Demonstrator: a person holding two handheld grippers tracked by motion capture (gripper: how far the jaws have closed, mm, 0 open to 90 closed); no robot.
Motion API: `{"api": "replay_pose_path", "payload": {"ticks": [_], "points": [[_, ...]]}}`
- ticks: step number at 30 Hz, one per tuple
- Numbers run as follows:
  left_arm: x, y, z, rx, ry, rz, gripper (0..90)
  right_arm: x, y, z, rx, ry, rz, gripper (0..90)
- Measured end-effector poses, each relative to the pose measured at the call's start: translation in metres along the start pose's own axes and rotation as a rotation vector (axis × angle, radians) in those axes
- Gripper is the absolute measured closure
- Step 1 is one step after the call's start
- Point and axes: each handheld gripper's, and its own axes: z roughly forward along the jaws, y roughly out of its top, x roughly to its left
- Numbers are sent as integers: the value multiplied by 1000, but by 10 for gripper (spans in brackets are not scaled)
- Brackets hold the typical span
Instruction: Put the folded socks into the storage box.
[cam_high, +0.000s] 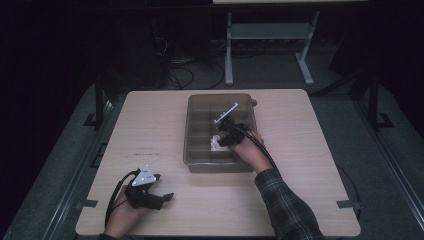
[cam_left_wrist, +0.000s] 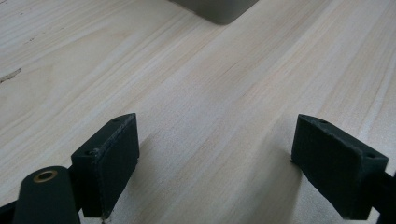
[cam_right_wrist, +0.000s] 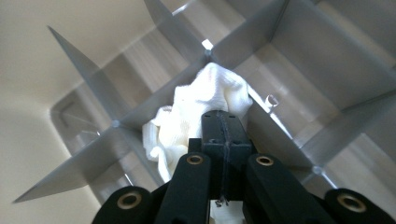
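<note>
A clear grey divided bin (cam_high: 196, 131) stands on the middle of the wooden table (cam_high: 150, 120). My right gripper (cam_high: 223, 141) reaches into it from the right, jaws pressed together on a white cloth (cam_high: 216, 143). In the right gripper view the white cloth (cam_right_wrist: 196, 112) bunches over a divider crossing, and the right gripper (cam_right_wrist: 224, 122) is shut on its near edge. My left gripper (cam_high: 165, 198) rests near the table's front left, held by a hand. In the left gripper view the left gripper (cam_left_wrist: 215, 154) stands open just above bare wood, with nothing between its pads (cam_left_wrist: 114, 158).
The bin's corner (cam_left_wrist: 219, 9) shows far ahead of the left gripper. The bin's thin dividers (cam_right_wrist: 93, 79) form several small compartments. A plaid sleeve (cam_high: 287, 202) crosses the table's front right. Beyond the table stand a white frame (cam_high: 270, 45) and floor cables.
</note>
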Motion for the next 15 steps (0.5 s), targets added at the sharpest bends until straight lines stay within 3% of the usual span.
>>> {"api": "replay_pose_path", "payload": {"ticks": [7,11,15], "points": [[0,0,0,1,2,3,146,6,2,13,51,-70,-52,899],[0,0,0,1,2,1,146,4,0,2,8,-47,-23,869],[0,0,0,-1,2,3,146,3,-3,-15,-68,-29,-9,799]]}}
